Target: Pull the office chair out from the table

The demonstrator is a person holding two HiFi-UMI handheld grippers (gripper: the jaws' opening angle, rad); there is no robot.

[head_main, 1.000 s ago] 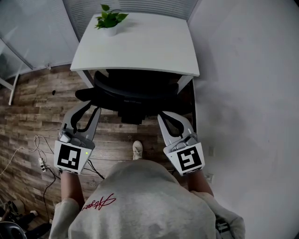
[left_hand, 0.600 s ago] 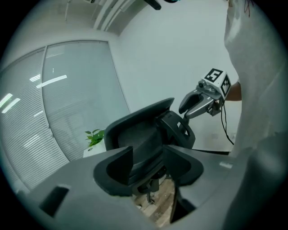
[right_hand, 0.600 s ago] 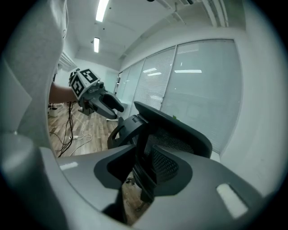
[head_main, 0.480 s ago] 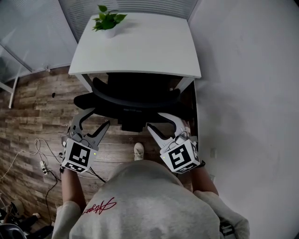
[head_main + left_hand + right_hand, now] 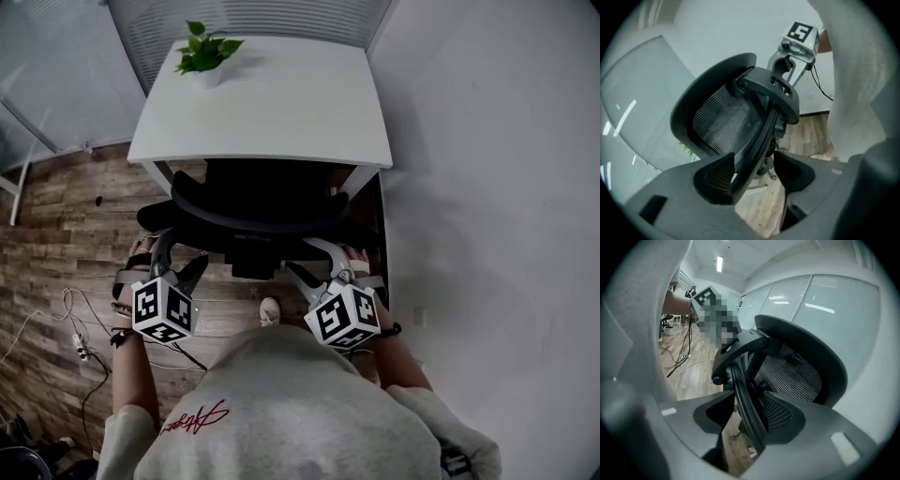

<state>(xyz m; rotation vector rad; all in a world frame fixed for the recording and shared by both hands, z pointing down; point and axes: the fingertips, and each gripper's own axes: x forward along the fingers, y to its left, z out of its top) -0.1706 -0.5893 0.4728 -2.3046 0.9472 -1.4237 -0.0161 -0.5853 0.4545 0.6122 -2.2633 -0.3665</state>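
A black mesh-backed office chair (image 5: pixel 262 197) stands tucked under the white table (image 5: pixel 281 103). My left gripper (image 5: pixel 178 255) is at the left end of the backrest's top rim, my right gripper (image 5: pixel 309 258) at the right end. In the left gripper view the backrest (image 5: pixel 719 122) has its rim running between the jaws of the left gripper (image 5: pixel 757 161); they have just been opening and a gap shows beside the rim. In the right gripper view the backrest (image 5: pixel 792 373) likewise has its edge between the jaws of the right gripper (image 5: pixel 750 404), which have also just been opening.
A potted plant (image 5: pixel 204 58) sits on the table's far left corner. A white wall (image 5: pixel 487 187) runs close along the right. Cables and a power strip (image 5: pixel 75 323) lie on the wooden floor at left. My shoe (image 5: pixel 270 311) is just behind the chair.
Both grippers have dropped toward the chair back and rolled. Their jaws went from nearly shut to wide, and now straddle the backrest's rim.
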